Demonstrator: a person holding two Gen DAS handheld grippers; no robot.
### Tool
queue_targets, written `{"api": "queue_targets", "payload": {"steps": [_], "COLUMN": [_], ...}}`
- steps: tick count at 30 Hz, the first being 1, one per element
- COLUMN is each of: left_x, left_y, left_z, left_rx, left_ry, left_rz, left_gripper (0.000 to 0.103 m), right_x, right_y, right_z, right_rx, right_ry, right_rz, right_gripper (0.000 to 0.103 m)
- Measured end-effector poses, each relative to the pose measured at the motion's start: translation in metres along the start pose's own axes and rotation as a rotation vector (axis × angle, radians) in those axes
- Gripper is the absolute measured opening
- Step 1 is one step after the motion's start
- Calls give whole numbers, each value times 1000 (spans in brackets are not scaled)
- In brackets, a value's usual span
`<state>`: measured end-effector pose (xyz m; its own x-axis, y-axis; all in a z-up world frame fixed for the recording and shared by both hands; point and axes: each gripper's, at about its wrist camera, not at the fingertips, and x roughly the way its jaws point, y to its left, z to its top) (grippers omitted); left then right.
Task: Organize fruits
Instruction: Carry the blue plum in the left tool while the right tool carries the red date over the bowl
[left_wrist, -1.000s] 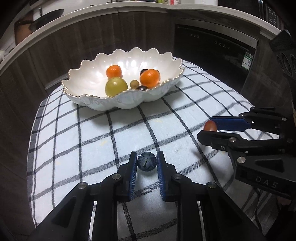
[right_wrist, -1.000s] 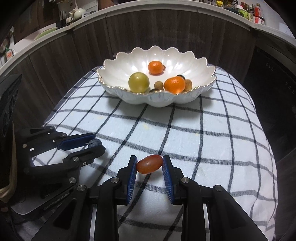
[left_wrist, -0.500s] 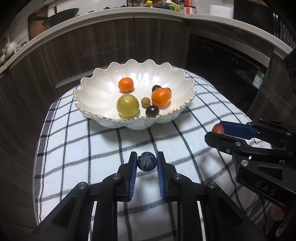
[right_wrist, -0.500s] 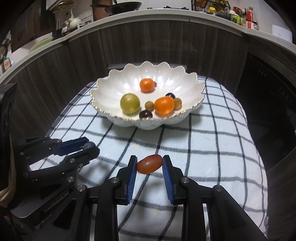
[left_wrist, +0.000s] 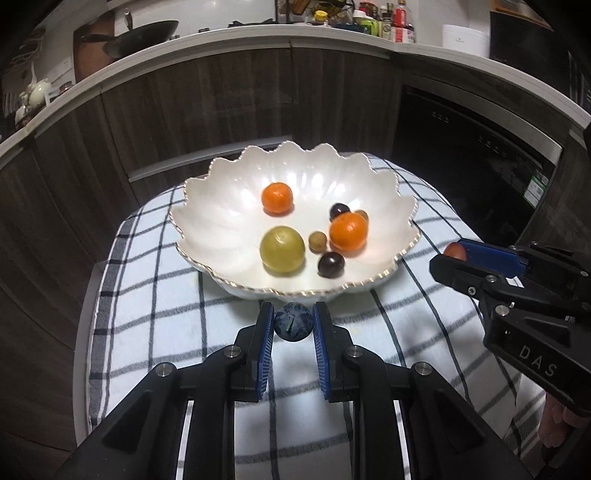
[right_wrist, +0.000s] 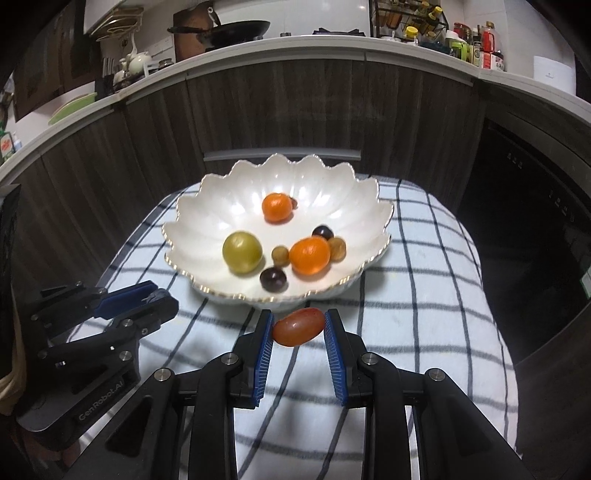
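Note:
A white scalloped bowl (left_wrist: 207, 206) (right_wrist: 207, 206) stands on the checked cloth and holds two oranges (left_wrist: 277, 198) (left_wrist: 348, 232), a green round fruit (left_wrist: 282, 249) and several small dark and tan fruits. My left gripper (left_wrist: 293, 321) is shut on a dark blue round fruit (left_wrist: 293, 322), held just in front of the bowl's near rim. My right gripper (right_wrist: 298, 326) is shut on an oval red tomato (right_wrist: 298, 326), also lifted before the near rim. Each gripper shows in the other's view, the right one (left_wrist: 452, 254) at the right and the left one (right_wrist: 157, 299) at the left.
The checked cloth (left_wrist: 155, 302) covers a small rounded table. Dark wood cabinets (right_wrist: 295, 110) and a counter with a pan and bottles rise behind it. A dark appliance front (left_wrist: 461, 155) stands at the right. A hand (left_wrist: 554, 421) shows at the lower right edge.
Both grippers have risen and come nearer the bowl with their fruits still held. More of the bowl's inside and the counter behind now shows.

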<state>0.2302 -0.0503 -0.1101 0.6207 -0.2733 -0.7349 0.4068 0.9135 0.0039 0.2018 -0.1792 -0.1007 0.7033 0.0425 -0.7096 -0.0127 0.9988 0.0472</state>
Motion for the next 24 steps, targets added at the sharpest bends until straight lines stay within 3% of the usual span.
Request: {"api": "queue_targets", "payload": {"steps": [24], "left_x": [32], "left_y": [29], "left_z": [66], "left_rx": [-86], "left_ry": [-43], "left_rz": [84], "left_gripper": [22], "right_x": [35], "right_y": [-31], "right_z": [77], "right_rx": [41], "right_ry": [-70], "right_rz": [-75], "right_gripper": [29]}}
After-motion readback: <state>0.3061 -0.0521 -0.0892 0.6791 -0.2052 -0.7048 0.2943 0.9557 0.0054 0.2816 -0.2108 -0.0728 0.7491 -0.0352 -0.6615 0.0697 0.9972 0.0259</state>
